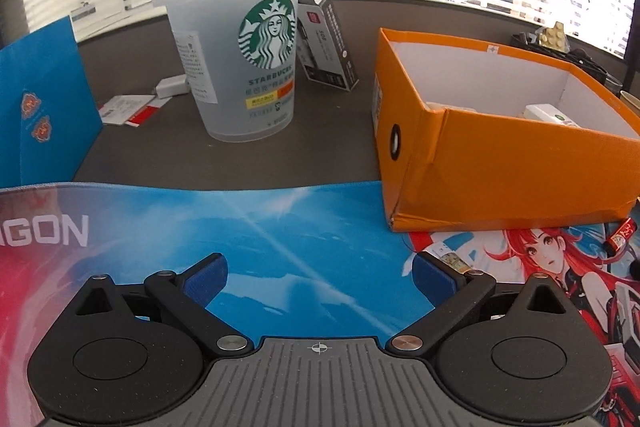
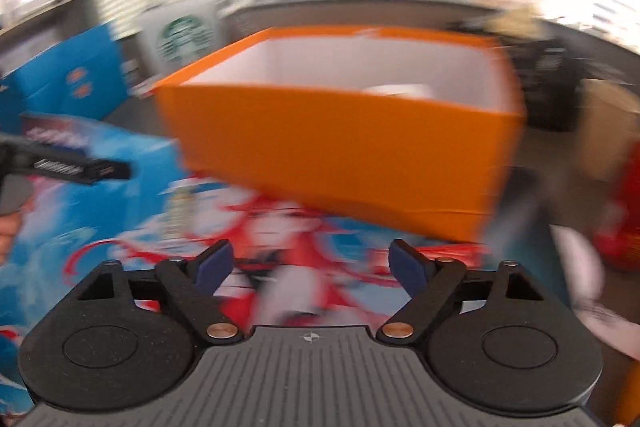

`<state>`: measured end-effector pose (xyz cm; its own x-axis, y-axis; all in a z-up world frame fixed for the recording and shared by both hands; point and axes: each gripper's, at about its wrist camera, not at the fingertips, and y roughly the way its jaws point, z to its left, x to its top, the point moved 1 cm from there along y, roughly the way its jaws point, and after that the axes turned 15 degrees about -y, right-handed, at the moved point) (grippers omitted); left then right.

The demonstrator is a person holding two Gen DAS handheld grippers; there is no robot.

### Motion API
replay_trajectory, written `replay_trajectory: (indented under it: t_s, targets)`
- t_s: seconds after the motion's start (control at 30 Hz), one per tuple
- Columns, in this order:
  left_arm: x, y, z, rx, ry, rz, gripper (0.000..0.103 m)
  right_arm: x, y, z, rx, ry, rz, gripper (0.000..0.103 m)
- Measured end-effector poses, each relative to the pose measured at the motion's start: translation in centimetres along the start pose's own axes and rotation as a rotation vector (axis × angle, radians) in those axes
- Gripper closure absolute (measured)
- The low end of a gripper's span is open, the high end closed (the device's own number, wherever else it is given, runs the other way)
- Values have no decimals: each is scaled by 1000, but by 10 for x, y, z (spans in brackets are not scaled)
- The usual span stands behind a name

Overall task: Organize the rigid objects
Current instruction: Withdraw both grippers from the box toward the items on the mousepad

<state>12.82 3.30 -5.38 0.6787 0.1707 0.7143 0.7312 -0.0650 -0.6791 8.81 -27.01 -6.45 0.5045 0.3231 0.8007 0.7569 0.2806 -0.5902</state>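
An open orange cardboard box (image 1: 500,163) stands at the right on the desk, with a white item (image 1: 548,114) inside. My left gripper (image 1: 320,277) is open and empty, low over the blue desk mat (image 1: 280,219), left of the box. A frosted Starbucks cup (image 1: 244,63) stands ahead of it, with a black-and-white carton (image 1: 328,43) leaning behind. The right wrist view is motion-blurred: my right gripper (image 2: 310,265) is open and empty, in front of the orange box (image 2: 340,147). A small red item (image 1: 620,233) lies on the mat right of the box.
A blue folder (image 1: 44,107) stands at the left. A white charger (image 1: 172,87) and paper cards (image 1: 124,109) lie beside the cup. The left gripper's body (image 2: 60,165) shows at the left of the right wrist view. Clutter lies behind the box.
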Motion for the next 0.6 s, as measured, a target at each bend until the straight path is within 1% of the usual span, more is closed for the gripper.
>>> replay_trajectory:
  t_s: [0.1,0.13,0.17,0.27,0.37,0.5,0.57,0.6]
  targets:
    - [-2,2,-6,-17,2,11,3,-14,-5,-24,-148,3,39,18]
    - [-4,2,-9,-21,7,13,3,-17,-4,-29,-182,2,53,18]
    - [-5,2,-12,-24,14,14,3,-19,-2,-34,-196,2,60,18]
    - [-8,2,-16,-20,34,19,3,-23,7,-43,-167,28,55,18]
    - [-7,3,-16,-4,31,18,3,-20,19,-44,-132,20,29,18]
    - [-8,3,-16,15,28,20,3,-20,35,-46,-117,5,15,18]
    - [-8,3,-18,17,32,25,3,-21,35,-42,-63,30,27,17]
    - [-9,3,-18,17,34,28,3,-20,31,-36,-27,23,30,17]
